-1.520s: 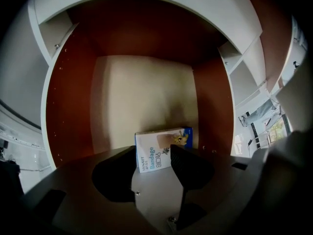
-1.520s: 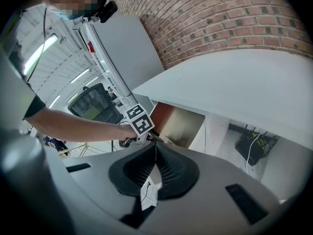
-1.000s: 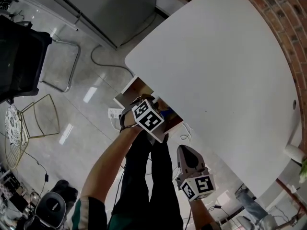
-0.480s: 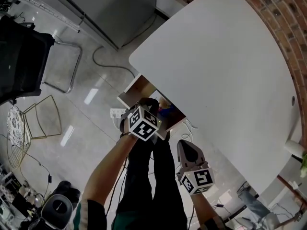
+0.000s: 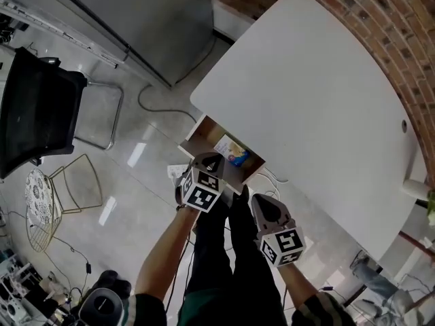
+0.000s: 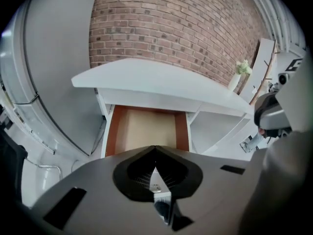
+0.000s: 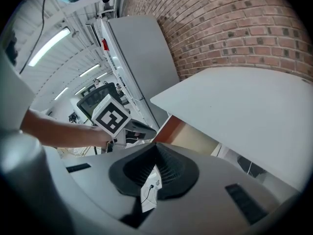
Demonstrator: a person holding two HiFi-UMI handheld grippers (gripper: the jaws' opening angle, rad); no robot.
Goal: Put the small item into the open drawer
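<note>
Above drawer (image 5: pixel 206 138): left gripper (image 5: pixel 210 159) tilted downward, closed.

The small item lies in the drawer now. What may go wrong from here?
1. The drawer stands open, sticking out from under the table near the person's legs; a knee might knock it.
2. The left gripper, shut and empty, hangs close over the drawer's front edge; lowering it carelessly may strike that edge.
3. The small item lies loose, so a hard push shut might slide it.
</note>
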